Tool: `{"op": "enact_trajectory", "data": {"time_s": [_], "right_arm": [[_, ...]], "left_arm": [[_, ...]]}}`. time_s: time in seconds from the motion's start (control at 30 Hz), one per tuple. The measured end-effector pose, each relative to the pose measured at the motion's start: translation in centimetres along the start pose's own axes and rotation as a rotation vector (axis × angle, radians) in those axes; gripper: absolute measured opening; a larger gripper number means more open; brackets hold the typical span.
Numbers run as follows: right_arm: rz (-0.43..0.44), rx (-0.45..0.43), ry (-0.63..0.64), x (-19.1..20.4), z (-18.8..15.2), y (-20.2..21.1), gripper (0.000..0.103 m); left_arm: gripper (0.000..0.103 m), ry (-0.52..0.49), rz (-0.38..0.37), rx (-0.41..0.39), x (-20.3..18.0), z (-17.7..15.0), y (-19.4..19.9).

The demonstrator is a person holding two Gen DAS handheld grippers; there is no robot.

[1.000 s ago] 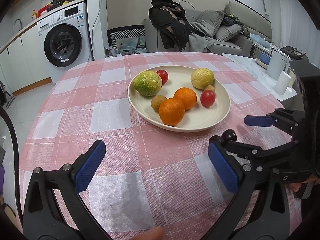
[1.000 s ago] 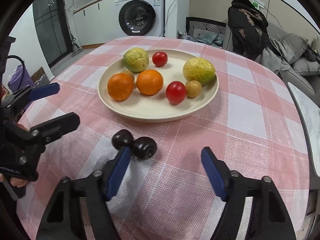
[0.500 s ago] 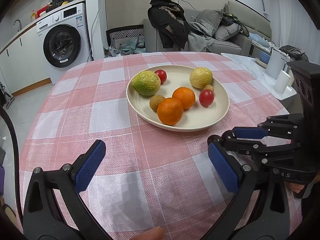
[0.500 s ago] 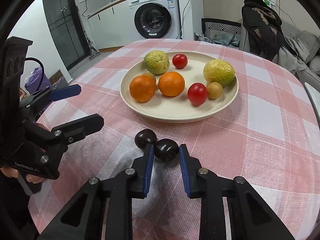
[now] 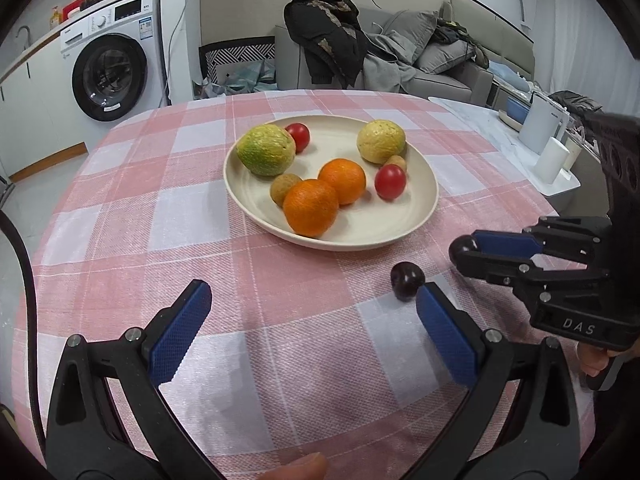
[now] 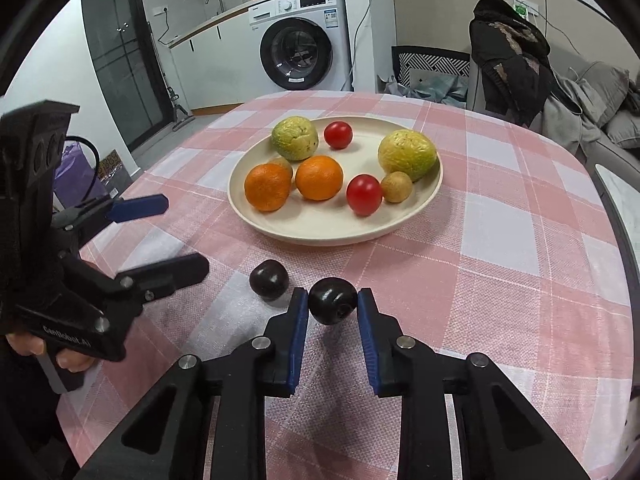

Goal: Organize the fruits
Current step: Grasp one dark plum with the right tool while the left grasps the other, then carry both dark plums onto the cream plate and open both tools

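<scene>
A cream plate (image 6: 404,232) (image 5: 424,216) on the pink checked tablecloth holds two oranges (image 6: 319,177), two green-yellow fruits (image 6: 407,154), two red tomatoes (image 6: 363,194) and small brown fruits. My right gripper (image 6: 333,307) is shut on a dark plum (image 6: 333,306) and holds it just above the cloth; it also shows in the left wrist view (image 5: 464,249). A second dark plum (image 6: 269,279) (image 5: 407,276) lies on the cloth in front of the plate. My left gripper (image 5: 308,320) is open and empty, near the table's front edge.
A washing machine (image 6: 300,54) stands behind the table. A sofa with clothes (image 5: 384,56) is at the back right. A side table with white containers (image 5: 548,152) stands to the right of the round table.
My right gripper closed on one of the two dark plums and lifted it a little off the cloth, away from the other plum. The left gripper stayed open and hardly moved.
</scene>
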State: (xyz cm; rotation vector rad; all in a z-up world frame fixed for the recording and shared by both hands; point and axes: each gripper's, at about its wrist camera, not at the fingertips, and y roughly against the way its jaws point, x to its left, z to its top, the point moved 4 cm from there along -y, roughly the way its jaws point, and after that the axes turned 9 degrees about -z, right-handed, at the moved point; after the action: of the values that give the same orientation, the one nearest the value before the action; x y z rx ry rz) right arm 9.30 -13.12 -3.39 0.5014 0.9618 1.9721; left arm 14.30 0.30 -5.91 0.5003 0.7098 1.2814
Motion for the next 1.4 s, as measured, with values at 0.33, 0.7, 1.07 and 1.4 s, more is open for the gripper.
{"op": "enact_trajectory", "data": {"time_s": [0.33, 0.7, 1.07, 1.4], "right_arm": [[-0.009, -0.062, -0.026, -1.4, 0.8, 1.8, 0.026], [-0.017, -0.101, -0.073, -3.2, 1.4, 3.3, 0.026], [-0.013, -0.108, -0.077, -3.2, 1.4, 3.5, 0.026], [-0.004, -0.127, -0.088, -3.1, 1.3, 3.5, 0.026]], "left_arm": [[0.085, -0.061, 0.002, 0.072, -3.1, -0.2, -2.3], [0.047, -0.1, -0.036, 0.123, -5.4, -0.1, -4.2], [0.02, -0.134, -0.082, 0.113, -6.3, -0.2, -4.4], [0.02, -0.12, -0.066, 0.026, -5.2, 0.6, -1.5]]}}
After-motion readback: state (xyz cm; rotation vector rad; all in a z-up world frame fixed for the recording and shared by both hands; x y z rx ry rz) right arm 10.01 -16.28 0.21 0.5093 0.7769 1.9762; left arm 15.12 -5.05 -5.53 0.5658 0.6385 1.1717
